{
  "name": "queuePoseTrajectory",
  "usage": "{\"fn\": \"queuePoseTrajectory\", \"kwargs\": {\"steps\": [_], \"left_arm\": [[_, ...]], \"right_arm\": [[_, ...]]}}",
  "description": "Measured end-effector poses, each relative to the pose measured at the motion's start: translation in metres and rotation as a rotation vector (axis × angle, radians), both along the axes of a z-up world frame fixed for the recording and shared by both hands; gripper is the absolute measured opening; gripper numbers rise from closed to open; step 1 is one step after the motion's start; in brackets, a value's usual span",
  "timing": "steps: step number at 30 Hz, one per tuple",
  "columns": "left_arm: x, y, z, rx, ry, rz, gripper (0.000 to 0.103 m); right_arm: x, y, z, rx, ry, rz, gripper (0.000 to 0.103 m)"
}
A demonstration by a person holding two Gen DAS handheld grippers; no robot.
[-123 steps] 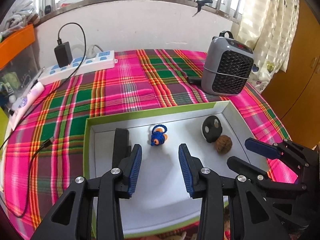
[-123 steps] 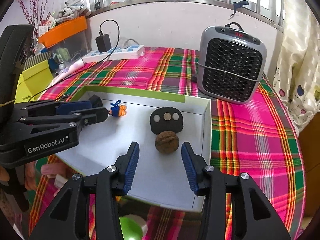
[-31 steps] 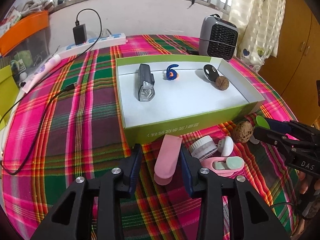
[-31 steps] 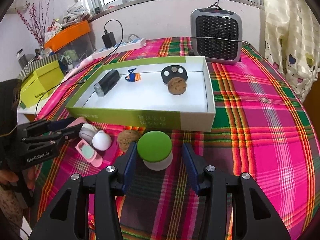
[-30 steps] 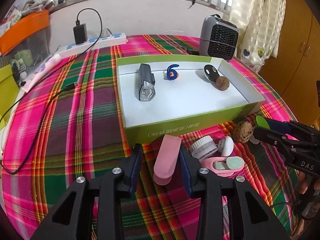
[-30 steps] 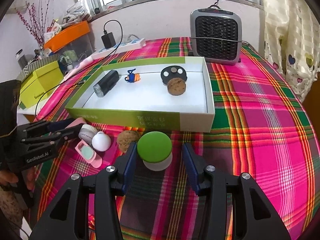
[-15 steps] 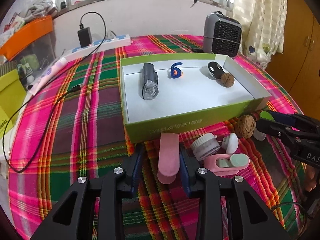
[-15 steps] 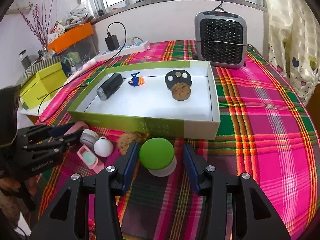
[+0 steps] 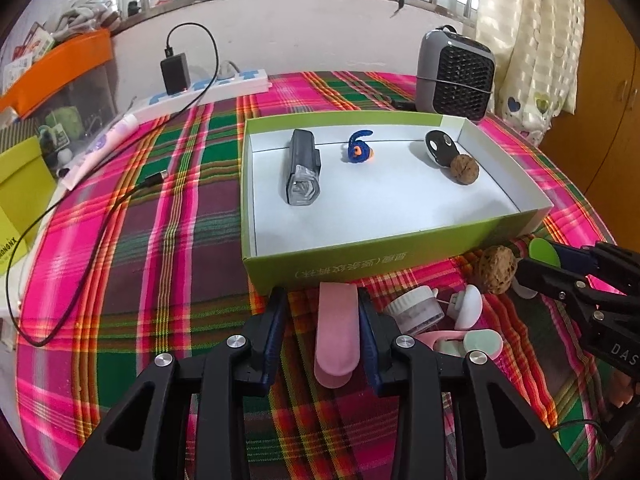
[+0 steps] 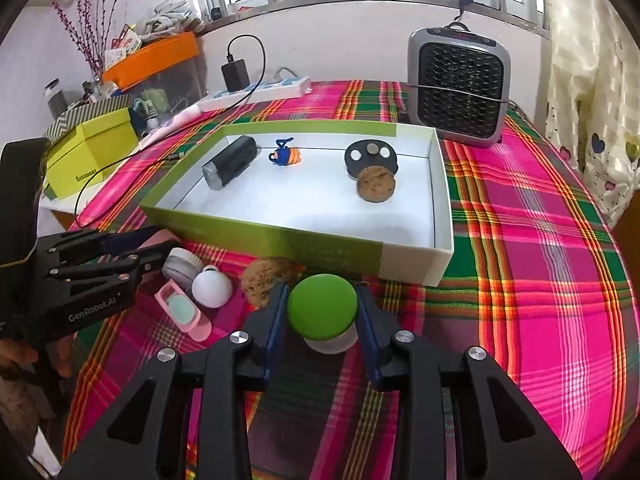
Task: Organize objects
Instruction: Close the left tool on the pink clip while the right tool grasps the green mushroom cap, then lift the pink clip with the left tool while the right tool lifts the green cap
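A green box with a white inside (image 9: 404,256) (image 10: 332,248) stands on the plaid cloth. In it lie a grey bike light (image 9: 302,172), a blue and orange toy (image 9: 359,150), a black disc (image 9: 438,146) and a walnut (image 9: 464,170). My left gripper (image 9: 322,312) is shut on a pink case (image 9: 334,334), just in front of the box. My right gripper (image 10: 322,304) is shut on a green-capped white jar (image 10: 323,312), held by the box's near wall. It also shows in the left wrist view (image 9: 560,264).
In front of the box lie a second walnut (image 9: 496,268), a small clear jar (image 9: 416,310), a white round piece (image 9: 470,306) and a pink and mint case (image 9: 468,342). A grey heater (image 10: 458,84) stands behind the box, a power strip (image 9: 208,90) and cable (image 9: 64,216) to the left.
Both grippers have closed on their objects and lifted slightly; the pink case and green-capped jar have risen toward the box's near wall. 4 s ago both grippers were open over the box.
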State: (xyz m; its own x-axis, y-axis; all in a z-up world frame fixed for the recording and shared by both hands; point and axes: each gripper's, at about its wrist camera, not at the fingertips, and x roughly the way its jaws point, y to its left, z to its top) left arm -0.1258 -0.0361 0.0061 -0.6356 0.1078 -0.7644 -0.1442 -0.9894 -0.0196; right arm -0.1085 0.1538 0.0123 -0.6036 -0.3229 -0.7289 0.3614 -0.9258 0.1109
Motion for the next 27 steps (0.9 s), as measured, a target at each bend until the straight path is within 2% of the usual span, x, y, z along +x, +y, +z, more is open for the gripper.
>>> {"fn": "queuePoseTrajectory", "kwargs": {"steps": [2, 4, 6, 19, 27], "left_arm": [[0.0, 0.0, 0.0, -0.008, 0.002, 0.004, 0.029], [0.0, -0.003, 0.0, -0.003, 0.002, 0.016, 0.019], [0.0, -0.006, 0.0, 0.012, 0.001, 0.023, 0.016], [0.011, -0.001, 0.002, 0.043, -0.036, 0.018, 0.016], [0.024, 0.002, 0.001, 0.041, -0.019, 0.027, 0.016]], "right_arm": [[0.001, 0.001, 0.0, -0.001, -0.002, -0.01, 0.034], [0.003, 0.001, 0.0, 0.001, 0.0, -0.014, 0.034], [0.006, 0.0, 0.001, 0.005, 0.003, -0.018, 0.034], [0.018, 0.014, 0.002, -0.036, -0.013, -0.075, 0.034], [0.023, 0.001, 0.002, -0.036, -0.015, -0.021, 0.034]]}}
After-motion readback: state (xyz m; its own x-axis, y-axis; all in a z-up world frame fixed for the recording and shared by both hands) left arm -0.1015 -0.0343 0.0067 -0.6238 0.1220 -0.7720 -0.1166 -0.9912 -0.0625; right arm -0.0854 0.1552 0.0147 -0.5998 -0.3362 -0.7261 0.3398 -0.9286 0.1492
